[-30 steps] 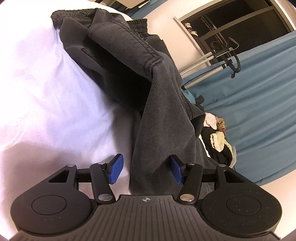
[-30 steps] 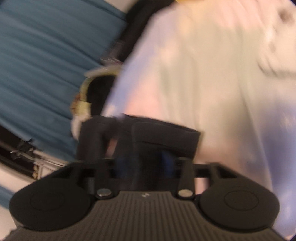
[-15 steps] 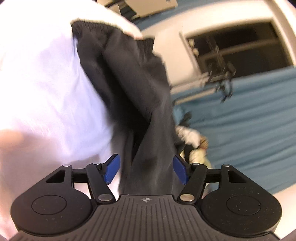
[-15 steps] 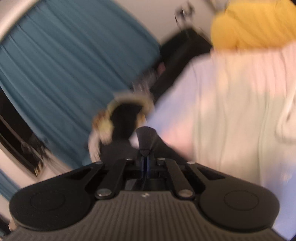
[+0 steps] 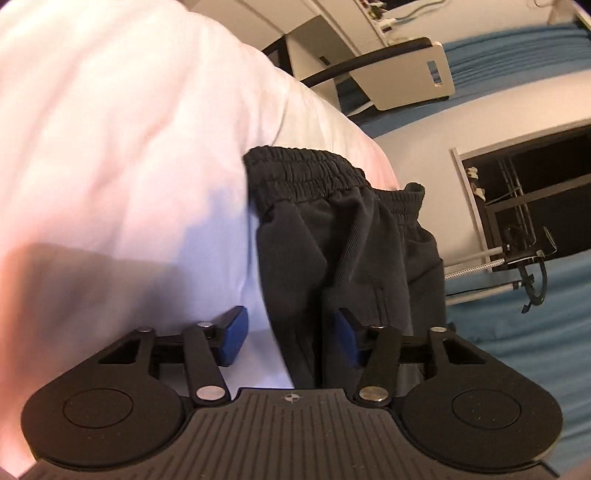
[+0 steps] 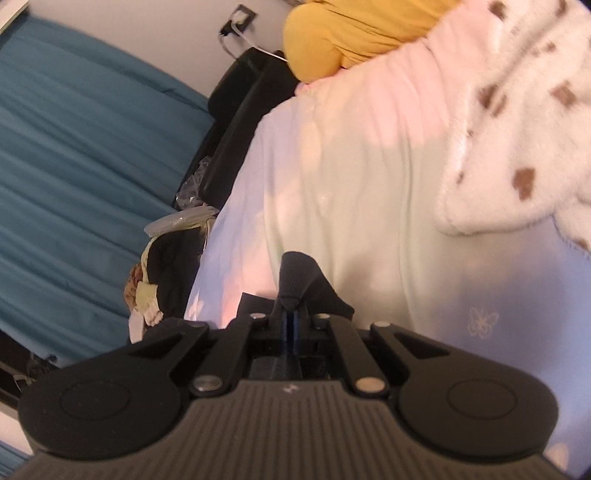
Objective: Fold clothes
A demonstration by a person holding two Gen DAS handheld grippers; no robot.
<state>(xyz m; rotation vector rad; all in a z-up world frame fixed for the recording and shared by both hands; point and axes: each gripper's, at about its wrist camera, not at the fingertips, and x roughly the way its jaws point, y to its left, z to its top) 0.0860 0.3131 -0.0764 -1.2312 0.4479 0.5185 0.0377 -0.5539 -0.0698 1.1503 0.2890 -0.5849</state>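
The dark grey elastic-waisted cotton trousers (image 5: pixel 343 236) run lengthwise away from the closing left gripper (image 5: pixel 291 338), apparently unpinched between its jaws on the white bedsheet (image 5: pixel 129 147), while the right gripper (image 6: pixel 291 325) pinches a corner.

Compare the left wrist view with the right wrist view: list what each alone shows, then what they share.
Left only: the shorts' waistband, a white chair, and the left hand-held gripper, its jaws closing around dark cloth.
Right only: a yellow garment, a spotted fleece, and the right hand-held gripper shut on a dark cloth corner.
Shared: pale bedsheet, teal curtain.
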